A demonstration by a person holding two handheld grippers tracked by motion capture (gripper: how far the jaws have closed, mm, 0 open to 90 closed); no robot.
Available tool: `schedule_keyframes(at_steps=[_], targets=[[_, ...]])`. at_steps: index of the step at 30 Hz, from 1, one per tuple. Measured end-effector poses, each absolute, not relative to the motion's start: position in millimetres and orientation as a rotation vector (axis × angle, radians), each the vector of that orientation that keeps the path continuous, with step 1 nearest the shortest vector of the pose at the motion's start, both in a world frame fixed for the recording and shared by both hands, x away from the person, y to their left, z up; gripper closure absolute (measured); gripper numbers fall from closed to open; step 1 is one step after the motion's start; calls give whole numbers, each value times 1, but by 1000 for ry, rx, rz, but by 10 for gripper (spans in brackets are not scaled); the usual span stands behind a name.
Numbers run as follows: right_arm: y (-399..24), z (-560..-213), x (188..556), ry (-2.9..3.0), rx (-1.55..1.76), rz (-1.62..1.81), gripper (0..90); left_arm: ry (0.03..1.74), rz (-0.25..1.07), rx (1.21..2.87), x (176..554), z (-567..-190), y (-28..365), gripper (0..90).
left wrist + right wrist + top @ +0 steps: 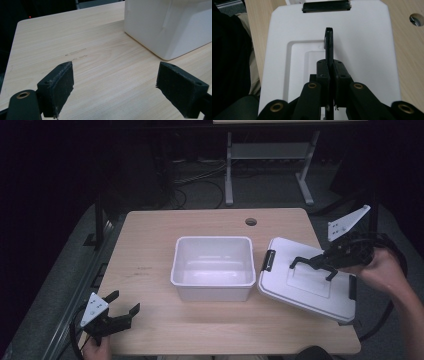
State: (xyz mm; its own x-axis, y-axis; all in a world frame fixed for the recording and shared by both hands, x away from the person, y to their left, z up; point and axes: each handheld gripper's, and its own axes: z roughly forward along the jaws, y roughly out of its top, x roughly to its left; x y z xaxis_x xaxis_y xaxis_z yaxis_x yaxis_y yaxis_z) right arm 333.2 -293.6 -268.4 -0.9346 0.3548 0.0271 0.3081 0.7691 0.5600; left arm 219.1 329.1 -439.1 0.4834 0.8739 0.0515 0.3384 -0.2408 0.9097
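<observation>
Nearest the person, at the table's (150,235) front left corner, the left gripper (124,306) rests with its jaws spread wide and nothing between them, pointing toward the white tub (212,267). Off to the right, the right gripper (312,265) is clamped tight on the black handle (329,46) of the white lid (305,285), which hangs tilted above the table, just beside the tub's right wall. The tub sits open in the middle of the table. Beyond it is a round hole (251,222) in the tabletop.
</observation>
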Motion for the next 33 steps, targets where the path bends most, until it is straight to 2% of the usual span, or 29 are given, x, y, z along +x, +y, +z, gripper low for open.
schedule_keyframes(at_steps=[15, 33], targets=[[-238, -239, 346, 2894, 366, 936, 847, 1024, 726, 1800, 219, -439, 332, 134], [-173, -234, 369, 2962, 240, 909, 847, 1028, 725, 1794, 219, -439, 333, 134]])
